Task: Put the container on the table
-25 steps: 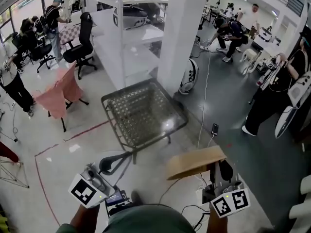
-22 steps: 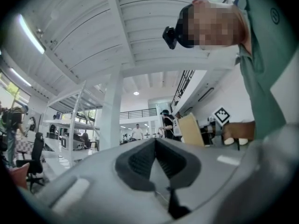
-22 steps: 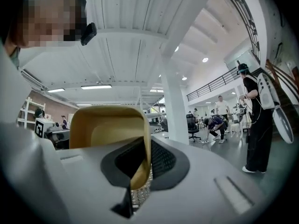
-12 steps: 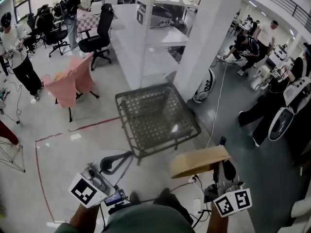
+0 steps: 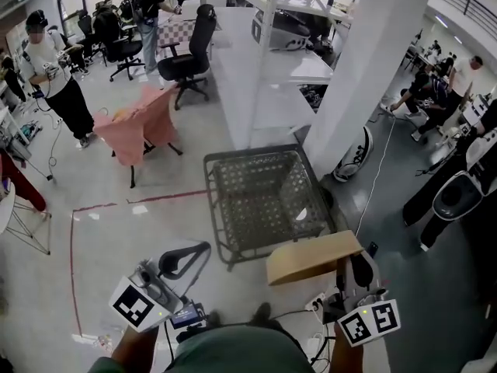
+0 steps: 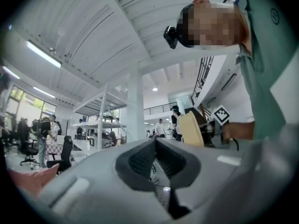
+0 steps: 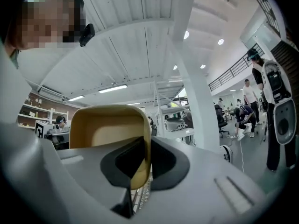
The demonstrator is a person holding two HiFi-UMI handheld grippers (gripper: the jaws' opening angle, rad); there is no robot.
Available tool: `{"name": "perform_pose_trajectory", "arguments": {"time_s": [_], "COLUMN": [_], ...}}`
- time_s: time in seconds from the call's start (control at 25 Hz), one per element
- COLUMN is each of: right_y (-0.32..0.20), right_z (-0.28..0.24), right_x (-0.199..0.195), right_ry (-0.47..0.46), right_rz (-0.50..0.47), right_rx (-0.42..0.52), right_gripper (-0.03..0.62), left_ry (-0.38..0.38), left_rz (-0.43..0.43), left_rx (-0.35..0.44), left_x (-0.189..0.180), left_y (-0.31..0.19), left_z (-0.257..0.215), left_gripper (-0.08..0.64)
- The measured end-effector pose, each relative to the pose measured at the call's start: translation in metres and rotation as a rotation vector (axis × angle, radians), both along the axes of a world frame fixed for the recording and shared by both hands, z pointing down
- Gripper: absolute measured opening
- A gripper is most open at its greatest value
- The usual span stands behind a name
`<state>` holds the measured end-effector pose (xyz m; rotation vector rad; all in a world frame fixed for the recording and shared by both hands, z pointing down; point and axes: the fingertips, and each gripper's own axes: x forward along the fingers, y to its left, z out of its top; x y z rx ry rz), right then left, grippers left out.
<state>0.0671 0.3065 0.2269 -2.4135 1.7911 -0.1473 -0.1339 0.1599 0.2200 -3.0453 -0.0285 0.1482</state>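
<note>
Pinching the smooth, tan, rounded-square container (image 7: 107, 125): right claw (image 7: 147, 146).

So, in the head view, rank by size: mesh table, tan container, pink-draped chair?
Largest: mesh table. Then tan container and pink-draped chair, which look about alike; the container is nearer the camera, so I can't rank them.

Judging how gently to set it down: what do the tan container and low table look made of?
Container: likely thin moulded plastic or fibre, matte tan, smooth rounded corners. Table: dark frame, probably metal, with woven lattice top; a bright glint hints at a glossy, perhaps glass, cover.
</note>
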Motion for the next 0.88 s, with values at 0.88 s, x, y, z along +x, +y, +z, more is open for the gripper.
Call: {"name": "perform_pose_trajectory", "arguments": {"time_s": [0.88], "right_y": [-0.03], "right_z": [0.035], "right_x": [0.158], "right_ry": [-0.134], "right_rz": [-0.206], "right_rx": [0.067], "right_gripper": [0.028], "left_ry": [-0.143], "left_rz": [-0.198], "left_rx": [0.078], "left_x": [0.131], "left_y": [0.023], "left_z": [0.0], "left_gripper": [0.003]}}
